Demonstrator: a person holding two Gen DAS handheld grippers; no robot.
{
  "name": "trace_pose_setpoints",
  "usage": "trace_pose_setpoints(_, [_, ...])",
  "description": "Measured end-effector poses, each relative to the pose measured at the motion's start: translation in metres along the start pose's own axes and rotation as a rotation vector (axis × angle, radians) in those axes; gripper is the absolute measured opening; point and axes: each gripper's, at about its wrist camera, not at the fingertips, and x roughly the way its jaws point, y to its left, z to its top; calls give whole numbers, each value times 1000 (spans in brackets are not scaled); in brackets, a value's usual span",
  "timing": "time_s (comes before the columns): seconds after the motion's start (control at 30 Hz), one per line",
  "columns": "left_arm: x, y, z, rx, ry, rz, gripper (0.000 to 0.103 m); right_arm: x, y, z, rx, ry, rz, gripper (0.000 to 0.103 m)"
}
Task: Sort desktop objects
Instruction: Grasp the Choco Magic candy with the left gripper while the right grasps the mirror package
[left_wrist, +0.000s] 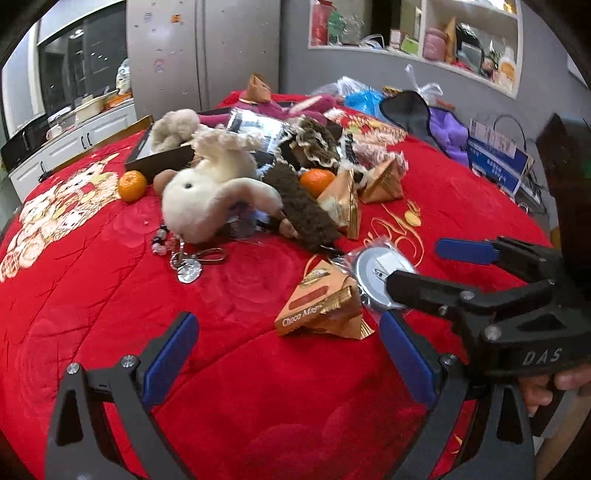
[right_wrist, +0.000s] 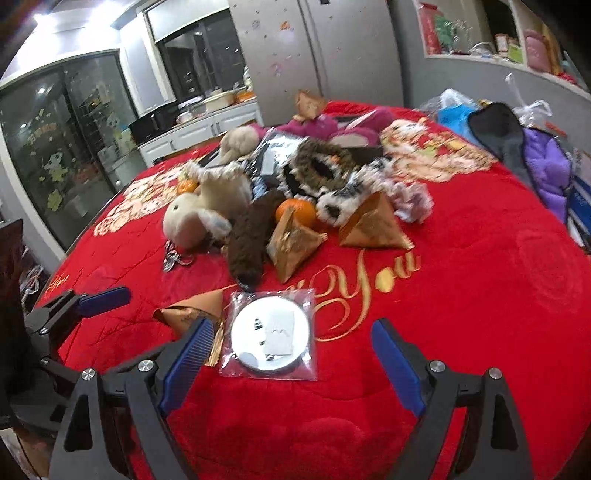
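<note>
Hovering over the red embroidered blanket (left_wrist: 258, 387): left gripper (left_wrist: 288, 354), jaws spread wide, holding nothing, pointing toward the Choco Magic wedge packet (left_wrist: 321, 310). Reaching in from the right: right gripper (right_wrist: 291, 365), jaws likewise parted and empty, straddling from above the round white disc in its clear plastic bag (right_wrist: 271, 334), not touching it. Lying just beside the disc: that same wedge packet. Piling up farther back: white plush toy (left_wrist: 207, 199), brown plush (left_wrist: 299, 206), two tangerines (left_wrist: 132, 185), gold pyramid packets (right_wrist: 373, 225), keyring (left_wrist: 188, 267).
</note>
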Motion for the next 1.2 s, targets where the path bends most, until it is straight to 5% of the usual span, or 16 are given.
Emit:
trace_pose_setpoints(0.27, [27,0,5,21,97,23,99,22,2,1,-12,62,42,91])
trace_pose_setpoints(0.6, [34,1,8,27,103,43,103,31,8,6,-44,77,27,96])
trace_pose_setpoints(0.8, [31,-3,6,36,90,42,94,28,8,4,-34,64,21,91])
trace_pose_setpoints(0.87, [30,-3,6,35,83,18,84,26,10,3,-32,62,26,83])
trace_pose_setpoints(1.0, [25,-2,5,29,63,2,61,24,10,0,-19,50,14,45])
trace_pose_setpoints(1.1, [22,4,5,-8,52,3,46,23,7,0,-5,43,2,37])
trace_pose_setpoints(1.17, [20,11,5,-45,43,15,19,21,5,0,6,40,12,34])
trace_pose_setpoints(1.2, [19,15,5,-67,40,12,17,19,6,-1,11,35,14,31])
